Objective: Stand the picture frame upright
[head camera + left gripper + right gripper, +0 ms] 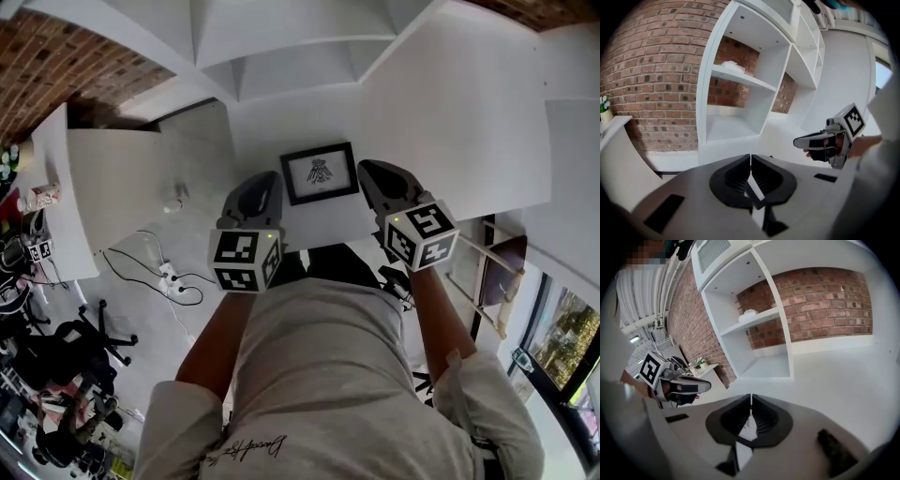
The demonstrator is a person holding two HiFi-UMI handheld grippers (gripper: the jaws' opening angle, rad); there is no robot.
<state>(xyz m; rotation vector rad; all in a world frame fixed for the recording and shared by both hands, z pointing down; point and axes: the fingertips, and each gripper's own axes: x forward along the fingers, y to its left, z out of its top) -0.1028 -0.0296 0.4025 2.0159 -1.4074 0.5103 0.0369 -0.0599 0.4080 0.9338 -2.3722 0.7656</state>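
In the head view, the picture frame [320,172] is seen lying face up on the white table [450,112], between the 2 grippers. The left gripper [270,180] is held just beside its left edge and the right gripper [368,171] just beside its right. In the left gripper view, the jaws are seen pressed together with nothing between them (a dark corner of the frame shows beneath). In the right gripper view, the jaws are likewise seen pressed together, with nothing pinched.
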